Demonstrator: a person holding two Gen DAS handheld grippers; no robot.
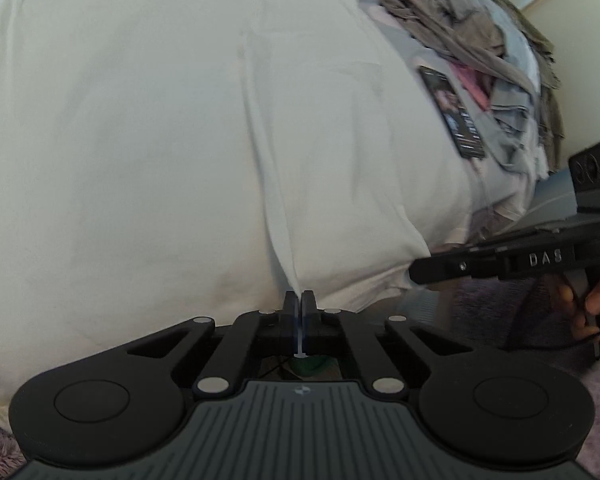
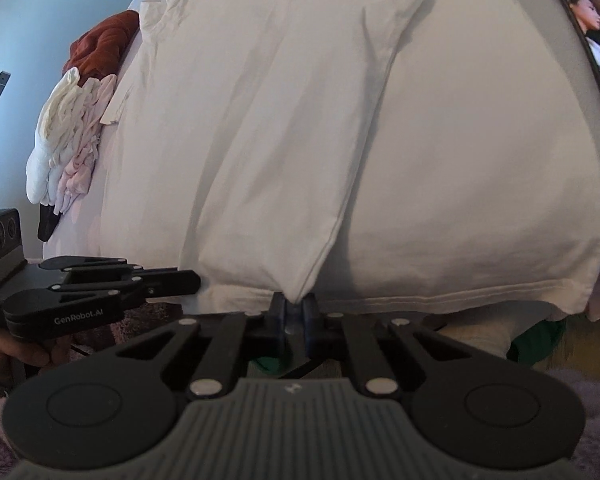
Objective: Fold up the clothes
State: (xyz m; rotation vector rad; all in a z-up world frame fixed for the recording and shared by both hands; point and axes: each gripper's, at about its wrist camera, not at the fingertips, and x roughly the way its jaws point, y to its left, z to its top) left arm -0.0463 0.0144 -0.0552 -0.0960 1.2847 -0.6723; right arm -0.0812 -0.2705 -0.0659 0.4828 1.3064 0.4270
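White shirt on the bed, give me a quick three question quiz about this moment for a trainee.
1. True or false: both grippers are shut on the white shirt.
2. What lies beside the shirt: A) phone B) book C) mug?
3. Fill in: the left gripper pinches a raised ____ of fabric.

Key: 1 true: the right gripper pinches it too. 2 A, the phone. 3 fold.
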